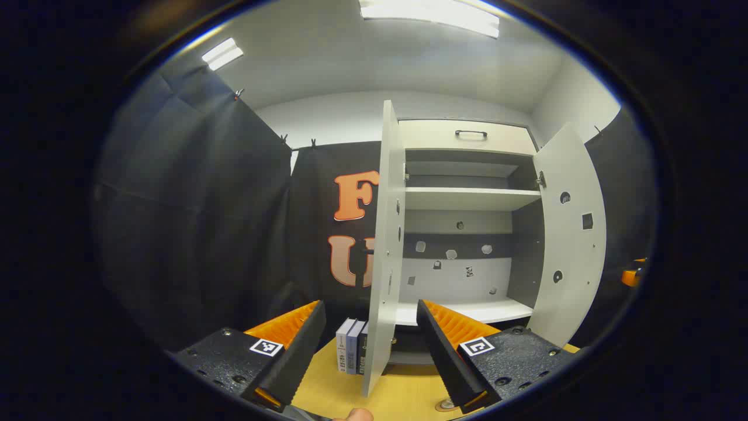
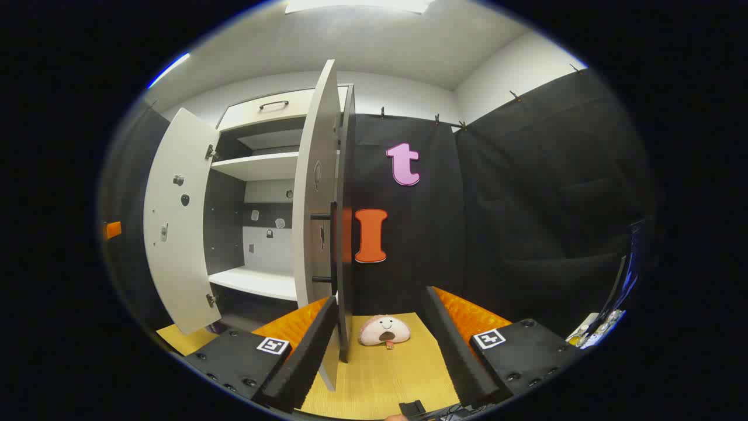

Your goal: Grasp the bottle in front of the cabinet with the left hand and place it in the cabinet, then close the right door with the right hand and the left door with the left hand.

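Two white doors hang wide open on the tall white cabinet with grey inner walls (image 1: 467, 199), which stands straight ahead of both grippers on a pale wooden tabletop (image 1: 403, 397). In the left gripper view, the left door (image 1: 383, 245) shows edge-on directly ahead between the fingers, and the right door (image 1: 570, 234) swings out to the far right; in the right gripper view the right door sits just ahead of the left-hand finger. Both white shelves inside the cabinet look bare, and I cannot tell where the bottle is. The left gripper (image 1: 371, 345) is spread wide with nothing between its fingers, and the right gripper (image 2: 380, 345) is likewise released and empty. A few upright grey and white books (image 1: 350, 346) stand on the tabletop just left of the left door, ahead of the left gripper. A small pink and white plush toy with a smiling face (image 2: 384, 331) lies on the tabletop just ahead of the right gripper, between its fingers.
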Demonstrator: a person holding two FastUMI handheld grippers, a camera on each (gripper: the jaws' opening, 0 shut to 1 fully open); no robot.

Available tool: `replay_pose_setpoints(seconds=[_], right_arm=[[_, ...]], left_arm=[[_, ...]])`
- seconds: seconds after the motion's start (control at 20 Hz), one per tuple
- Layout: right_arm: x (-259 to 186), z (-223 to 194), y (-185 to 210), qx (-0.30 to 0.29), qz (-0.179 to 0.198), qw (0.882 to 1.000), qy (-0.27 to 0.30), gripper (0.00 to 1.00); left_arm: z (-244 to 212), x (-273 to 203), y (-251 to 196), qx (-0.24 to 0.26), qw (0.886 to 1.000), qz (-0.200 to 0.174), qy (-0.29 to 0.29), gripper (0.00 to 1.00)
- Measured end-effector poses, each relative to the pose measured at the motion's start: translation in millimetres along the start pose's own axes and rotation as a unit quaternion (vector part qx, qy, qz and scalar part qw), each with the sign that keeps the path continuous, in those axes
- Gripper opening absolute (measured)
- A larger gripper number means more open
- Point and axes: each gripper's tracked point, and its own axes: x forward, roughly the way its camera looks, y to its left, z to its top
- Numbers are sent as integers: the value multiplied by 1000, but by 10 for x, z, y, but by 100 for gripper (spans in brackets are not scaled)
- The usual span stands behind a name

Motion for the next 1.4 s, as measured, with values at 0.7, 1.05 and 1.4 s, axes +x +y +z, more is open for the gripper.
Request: replay_pose_setpoints(seconds=[0.7, 1.05, 1.4], right_arm=[[-229, 145, 197, -2, 25, 1000, -17, 98], [-223, 179, 164, -3, 19, 999, -27, 98], [-212, 151, 209, -12, 13, 999, -29, 98]], left_arm=[[169, -294, -137, -26, 999, -37, -2, 94], [174, -310, -122, -35, 999, -30, -11, 95], [-180, -289, -455, -56, 997, -58, -4, 95]])
